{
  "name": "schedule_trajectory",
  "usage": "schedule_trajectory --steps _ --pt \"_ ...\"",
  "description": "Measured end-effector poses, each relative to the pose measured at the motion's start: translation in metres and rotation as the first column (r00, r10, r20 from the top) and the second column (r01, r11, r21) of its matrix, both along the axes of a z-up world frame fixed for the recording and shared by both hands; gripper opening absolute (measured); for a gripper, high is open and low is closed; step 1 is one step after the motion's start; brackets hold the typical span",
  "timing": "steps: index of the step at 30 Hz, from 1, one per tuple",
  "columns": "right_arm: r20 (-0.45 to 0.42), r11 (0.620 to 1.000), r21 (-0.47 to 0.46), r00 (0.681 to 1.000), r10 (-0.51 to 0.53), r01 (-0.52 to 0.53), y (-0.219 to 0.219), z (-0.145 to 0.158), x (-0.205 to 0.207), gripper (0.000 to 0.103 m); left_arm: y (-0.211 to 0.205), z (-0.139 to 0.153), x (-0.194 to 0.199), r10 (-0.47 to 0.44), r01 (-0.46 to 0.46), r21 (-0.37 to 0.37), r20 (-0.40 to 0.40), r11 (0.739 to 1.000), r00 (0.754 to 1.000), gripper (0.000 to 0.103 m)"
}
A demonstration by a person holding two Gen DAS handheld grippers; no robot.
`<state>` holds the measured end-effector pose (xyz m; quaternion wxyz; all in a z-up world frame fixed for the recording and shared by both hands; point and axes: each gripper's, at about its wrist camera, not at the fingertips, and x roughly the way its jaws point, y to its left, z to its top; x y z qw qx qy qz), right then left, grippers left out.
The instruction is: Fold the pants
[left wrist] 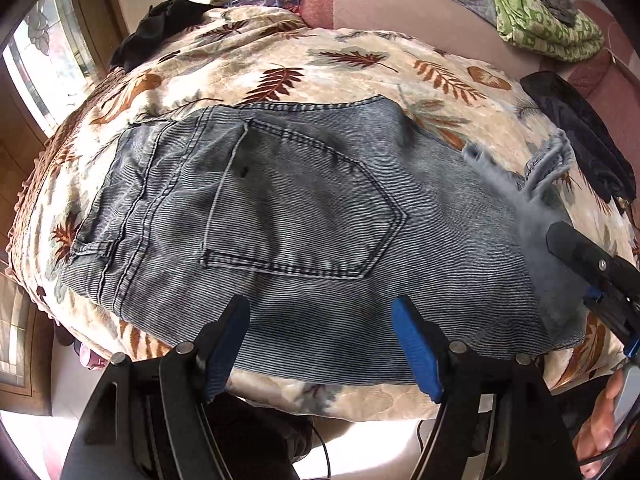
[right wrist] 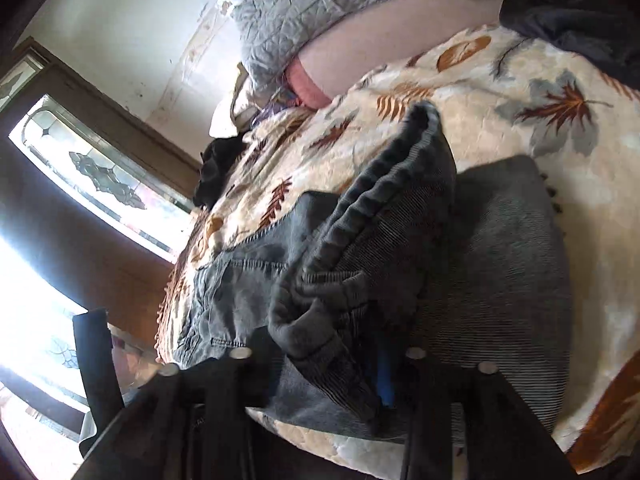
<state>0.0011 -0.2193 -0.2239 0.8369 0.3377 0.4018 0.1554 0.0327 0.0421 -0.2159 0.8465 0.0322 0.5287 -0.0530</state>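
Grey-blue corduroy pants (left wrist: 304, 208) lie folded on a leaf-print blanket (left wrist: 320, 64), back pocket up and waistband to the left. My left gripper (left wrist: 320, 332) hovers over their near edge, open, with nothing between its blue pads (left wrist: 416, 352). At the right, my right gripper (left wrist: 576, 252) is beside a blurred, lifted leg end (left wrist: 516, 184). In the right wrist view that leg end (right wrist: 384, 208), hem on top, is bunched between the wide-set fingers of the right gripper (right wrist: 328, 360). One blue pad (right wrist: 385, 380) shows bare beside the cloth, and the other is hidden.
A black garment (left wrist: 580, 140) lies at the blanket's right edge and another (left wrist: 160, 28) at the far left. A green patterned cloth (left wrist: 540, 12) and a grey quilted pillow (right wrist: 320, 12) lie at the back. A window (right wrist: 100, 184) is on the left. A hand (left wrist: 604, 420) shows at lower right.
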Motion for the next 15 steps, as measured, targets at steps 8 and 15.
schedule_trajectory --steps 8,15 --pt "0.093 0.998 0.063 0.995 -0.026 0.02 -0.033 0.008 -0.019 0.065 -0.011 0.005 -0.001 -0.033 0.033 -0.006 0.014 0.999 0.999 0.074" --pt "-0.069 0.988 0.053 0.988 -0.139 0.143 -0.076 -0.029 -0.013 0.043 -0.071 0.01 -0.001 -0.154 0.151 0.043 0.076 0.988 0.985 0.074"
